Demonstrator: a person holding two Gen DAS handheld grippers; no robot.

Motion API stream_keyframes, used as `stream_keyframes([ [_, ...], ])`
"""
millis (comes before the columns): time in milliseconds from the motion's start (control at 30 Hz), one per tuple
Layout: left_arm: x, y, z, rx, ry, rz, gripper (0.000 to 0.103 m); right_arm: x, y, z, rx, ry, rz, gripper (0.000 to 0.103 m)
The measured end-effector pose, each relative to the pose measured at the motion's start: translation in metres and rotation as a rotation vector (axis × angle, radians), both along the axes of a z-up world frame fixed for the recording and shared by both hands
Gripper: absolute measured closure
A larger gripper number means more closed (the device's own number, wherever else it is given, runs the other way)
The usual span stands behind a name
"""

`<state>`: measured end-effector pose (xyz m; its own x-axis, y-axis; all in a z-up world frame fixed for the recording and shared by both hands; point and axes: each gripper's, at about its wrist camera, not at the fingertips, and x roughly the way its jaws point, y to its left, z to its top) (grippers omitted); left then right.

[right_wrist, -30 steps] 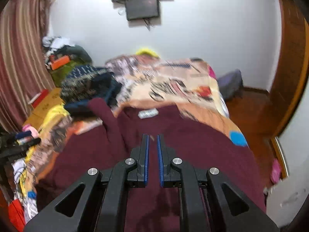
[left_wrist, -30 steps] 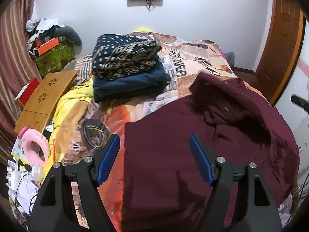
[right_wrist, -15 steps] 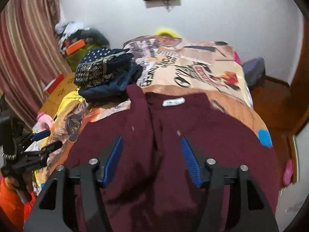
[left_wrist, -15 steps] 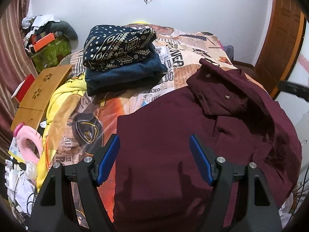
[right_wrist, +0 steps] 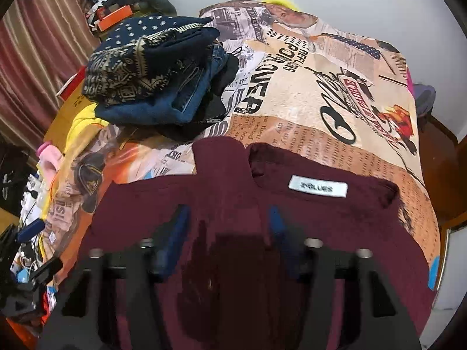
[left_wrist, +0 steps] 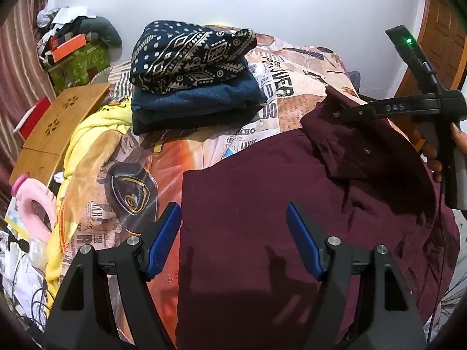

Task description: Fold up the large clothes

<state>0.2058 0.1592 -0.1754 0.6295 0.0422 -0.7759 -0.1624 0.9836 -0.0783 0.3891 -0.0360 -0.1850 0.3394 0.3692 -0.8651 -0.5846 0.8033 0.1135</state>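
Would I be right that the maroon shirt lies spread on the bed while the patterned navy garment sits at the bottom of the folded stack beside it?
Not quite: the patterned navy garment tops the folded stack, over the denim, as the left wrist view shows. The maroon shirt does lie spread on the bed.

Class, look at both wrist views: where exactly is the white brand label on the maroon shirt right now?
The white label shows only in the right wrist view, inside the maroon shirt just below its collar, right of centre, near the printed bedsheet.
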Motion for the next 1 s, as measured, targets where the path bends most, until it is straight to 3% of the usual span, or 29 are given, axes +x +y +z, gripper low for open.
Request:
stream_keyframes([
  [267,0.005,-0.007,-0.007,-0.015,0.030,-0.027,0.030,-0.033,-0.029,0.045,0.121,-0.141,-0.008,0.087],
  [433,0.004,-0.028,-0.004,-0.024,0.031,-0.068,0.030,-0.062,-0.091,0.095,0.250,-0.240,-0.122,0.089],
  [600,0.001,-0.054,-0.002,-0.014,0.037,-0.125,0.030,-0.085,-0.153,0.121,0.337,-0.324,-0.270,0.091],
  [767,0.000,-0.077,-0.005,-0.024,0.052,-0.171,0.030,-0.101,-0.206,0.101,0.366,-0.284,-0.409,0.092],
  [1000,-0.002,-0.100,-0.032,-0.036,0.143,-0.219,0.030,-0.117,-0.250,0.017,0.329,-0.088,-0.583,0.092],
])
